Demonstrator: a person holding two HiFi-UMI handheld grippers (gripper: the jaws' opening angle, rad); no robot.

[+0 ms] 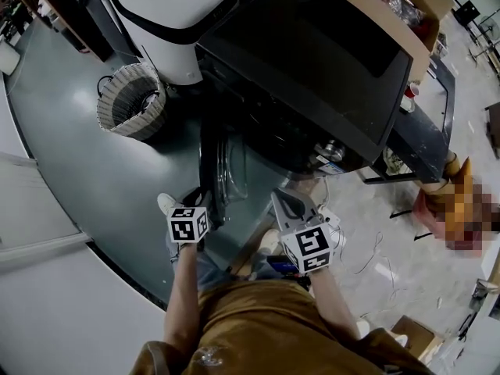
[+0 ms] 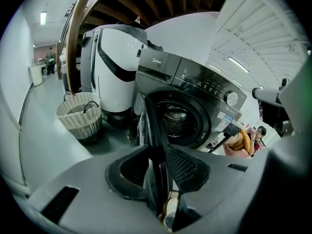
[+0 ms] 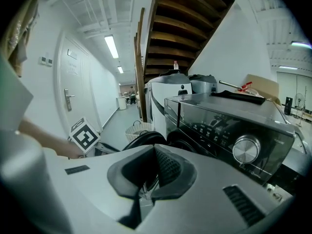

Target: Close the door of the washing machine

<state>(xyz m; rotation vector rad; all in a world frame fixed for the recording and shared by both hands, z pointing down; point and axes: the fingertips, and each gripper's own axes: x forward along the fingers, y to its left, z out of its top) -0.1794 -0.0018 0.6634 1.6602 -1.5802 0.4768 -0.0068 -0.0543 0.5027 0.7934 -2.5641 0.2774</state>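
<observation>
Out in front of the washer (image 1: 312,61), the door (image 1: 228,174) stands wide open. It is swung toward the person, seen edge-on, and hinged at the left of the drum mouth (image 2: 176,121). The drum's perforated metal shows inside the dark round opening.

The left gripper (image 2: 157,152) reaches to the near edge of the door. Its fingers (image 2: 187,167) are set one on each side of the rim and pinch it, the dark edge running up between them toward the washer. From above, this gripper sits just left of the door, with its marker cube (image 1: 187,225) nearest the person.

The right gripper (image 3: 155,150) hangs to the right of the door, near the washer's front but apart from it. Its fingers are pressed together at the tips and hold nothing. Past them lie the door's round rim and, farther right, the washer's panel with its silver dial (image 3: 246,149).

A woven basket (image 1: 131,100) stands on the grey floor (image 1: 86,178) to the far left of the door, well clear of it. Just right of the basket, a white appliance (image 1: 172,22) stands against the washer's left side. An open cardboard box (image 1: 398,2) sits at the far right, beyond the washer's dark top.
</observation>
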